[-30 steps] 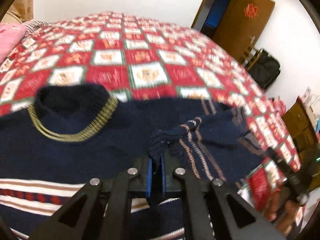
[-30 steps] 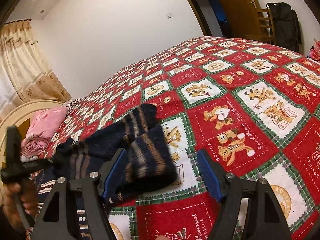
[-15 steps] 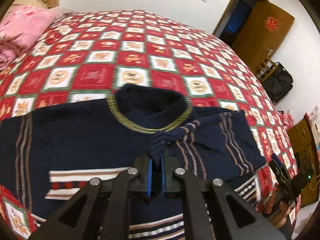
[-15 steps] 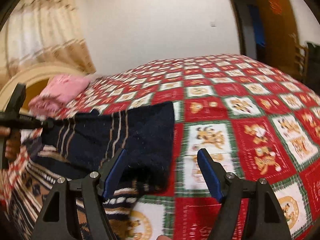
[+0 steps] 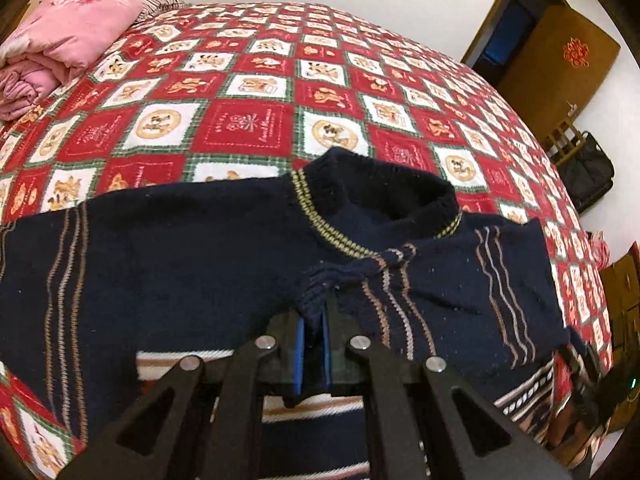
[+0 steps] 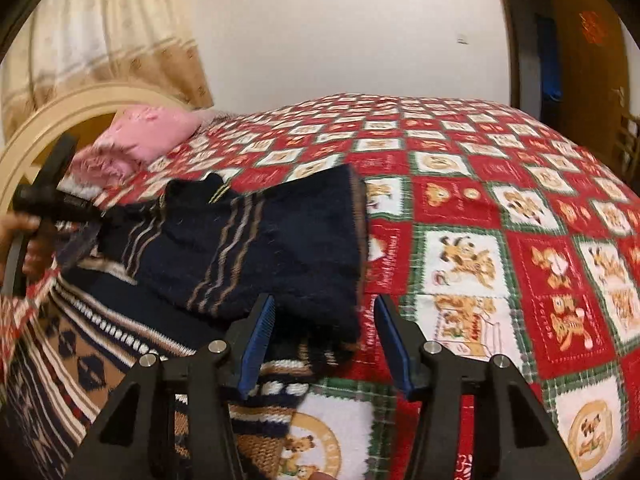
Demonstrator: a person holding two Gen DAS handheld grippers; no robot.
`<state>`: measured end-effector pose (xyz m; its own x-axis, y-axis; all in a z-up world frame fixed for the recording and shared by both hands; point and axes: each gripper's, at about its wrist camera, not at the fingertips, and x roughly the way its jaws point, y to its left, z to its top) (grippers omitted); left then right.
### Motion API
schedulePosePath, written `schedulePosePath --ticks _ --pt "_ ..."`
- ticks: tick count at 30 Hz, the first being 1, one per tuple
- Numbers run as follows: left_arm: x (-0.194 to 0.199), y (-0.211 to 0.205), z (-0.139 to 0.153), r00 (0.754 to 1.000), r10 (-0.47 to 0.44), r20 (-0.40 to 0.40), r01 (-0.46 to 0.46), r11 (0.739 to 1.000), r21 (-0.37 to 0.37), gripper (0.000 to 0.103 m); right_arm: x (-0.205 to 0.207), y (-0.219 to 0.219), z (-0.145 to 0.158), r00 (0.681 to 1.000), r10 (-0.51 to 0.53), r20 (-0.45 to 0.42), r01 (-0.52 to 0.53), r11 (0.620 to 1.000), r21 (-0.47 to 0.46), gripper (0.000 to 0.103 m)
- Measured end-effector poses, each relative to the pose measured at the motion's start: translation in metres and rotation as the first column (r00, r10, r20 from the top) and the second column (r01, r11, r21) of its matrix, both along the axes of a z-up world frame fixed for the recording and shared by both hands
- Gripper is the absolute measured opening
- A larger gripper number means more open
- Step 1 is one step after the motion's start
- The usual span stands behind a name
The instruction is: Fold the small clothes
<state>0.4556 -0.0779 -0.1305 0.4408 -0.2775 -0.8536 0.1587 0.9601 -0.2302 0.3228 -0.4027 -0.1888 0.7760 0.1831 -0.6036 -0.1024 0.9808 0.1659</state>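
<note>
Though only one sleeve is folded so far, the job is plainly under way.

Bed: the bed [image 5: 248, 120] in its red check quilt carries everything; a pink pillow [image 5: 68, 36] sits at its head, well clear of the work.

Sweater: the navy sweater [image 5: 180, 264] lies flat across the near part of the bed, collar [image 5: 376, 200] pointing towards the far side, patterned hem nearest the person.

Done: the right sleeve [image 6: 256, 248] is brought in across the chest, its cuff end pulled to just below the collar.

Left to do, as I judge it: that sleeve must be let go and smoothed; the other sleeve [image 5: 60, 264] lies spread out to the side, not yet folded; then the body wants doubling over from hem to collar. I'd call it an early stage.

Left tongs: the left tongs [image 5: 314, 320] are pressed together, pinching a bunched bit of the cuff [image 5: 320, 284] and holding it over the chest of the sweater.

Right tongs: the right tongs [image 6: 326, 332] stand about half spread and have just been closing in. The fold of the sleeve by the shoulder sits between the blue pads [image 6: 260, 328], and the left pad seems to brush the knit, but I see no squeeze on it.
</note>
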Motion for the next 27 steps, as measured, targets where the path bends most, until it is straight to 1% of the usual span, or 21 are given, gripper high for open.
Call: schedulePosePath --ticks 1,3,4,5,7,10,11,13,15,17,18,19,20,22,23,25,27 --pt "-0.001 0.003 0.001 1.000 -0.004 0.001 0.004 1.000 0.003 0.008 -0.001 0.007 0.000 1.000 0.029 0.004 -0.029 0.999 -0.023 0.053" --pt "-0.002 0.008 0.001 1.000 -0.006 0.008 0.006 1.000 0.021 0.008 -0.001 0.029 -0.001 0.996 0.088 0.010 -0.087 0.991 -0.100 0.053" --pt "-0.001 0.009 -0.002 1.000 -0.010 0.014 0.010 0.999 0.033 0.008 -0.002 0.047 -0.004 0.992 0.127 -0.003 -0.125 0.977 -0.175 0.053" --pt "0.002 0.008 -0.005 1.000 -0.010 0.013 0.010 0.999 0.045 0.008 0.001 0.058 -0.008 0.989 0.145 -0.034 -0.149 0.963 -0.223 0.053" --pt "0.009 0.009 -0.014 1.000 0.006 -0.008 -0.006 0.999 0.042 0.008 0.010 0.068 -0.020 0.983 0.146 -0.115 -0.173 0.944 -0.280 0.054" --pt "0.019 0.005 -0.032 0.999 0.039 -0.034 -0.037 0.997 0.067 0.010 0.009 0.067 -0.019 0.981 0.148 -0.124 -0.177 0.946 -0.272 0.054" --pt "0.020 0.004 -0.036 0.998 0.049 -0.036 -0.046 0.996 0.077 0.016 0.009 0.066 -0.018 0.980 0.150 -0.128 -0.179 0.947 -0.267 0.054" --pt "0.017 0.003 -0.035 0.998 0.056 -0.008 -0.055 0.994 0.096 0.018 0.006 0.067 -0.018 0.980 0.153 -0.128 -0.183 0.944 -0.273 0.054" --pt "0.014 0.005 -0.032 0.999 0.050 -0.004 -0.049 0.994 0.102 0.021 0.001 0.067 -0.015 0.982 0.155 -0.113 -0.181 0.943 -0.278 0.054" --pt "0.006 0.013 -0.025 0.999 0.053 0.013 -0.054 0.992 0.118 0.036 -0.009 0.062 -0.005 0.985 0.154 -0.073 -0.168 0.949 -0.266 0.054" --pt "0.001 0.018 -0.021 0.998 0.051 0.029 -0.054 0.992 0.117 0.040 -0.011 0.059 -0.001 0.987 0.155 -0.051 -0.163 0.953 -0.254 0.054" --pt "-0.005 0.025 -0.016 0.998 0.051 0.048 -0.056 0.992 0.111 0.050 -0.014 0.057 0.006 0.987 0.159 -0.020 -0.159 0.958 -0.240 0.054" --pt "-0.010 0.030 -0.013 0.996 0.054 0.068 -0.062 0.991 0.118 0.058 -0.017 0.056 0.011 0.987 0.160 0.008 -0.154 0.960 -0.234 0.055" --pt "-0.022 0.036 -0.010 0.994 0.039 0.105 -0.054 0.988 0.145 0.059 -0.021 0.059 0.021 0.987 0.146 0.072 -0.125 0.962 -0.242 0.055" --pt "-0.024 0.035 -0.012 0.994 0.026 0.105 -0.042 0.987 0.158 0.059 -0.021 0.060 0.024 0.986 0.142 0.086 -0.118 0.964 -0.237 0.055" --pt "-0.030 0.028 -0.018 0.995 -0.006 0.097 -0.014 0.980 0.199 0.059 -0.011 0.063 0.026 0.986 0.149 0.076 -0.133 0.973 -0.187 0.056" --pt "-0.031 0.015 -0.026 0.994 -0.046 0.095 0.020 0.964 0.264 0.059 0.003 0.069 0.024 0.988 0.148 0.047 -0.138 0.975 -0.173 0.056"
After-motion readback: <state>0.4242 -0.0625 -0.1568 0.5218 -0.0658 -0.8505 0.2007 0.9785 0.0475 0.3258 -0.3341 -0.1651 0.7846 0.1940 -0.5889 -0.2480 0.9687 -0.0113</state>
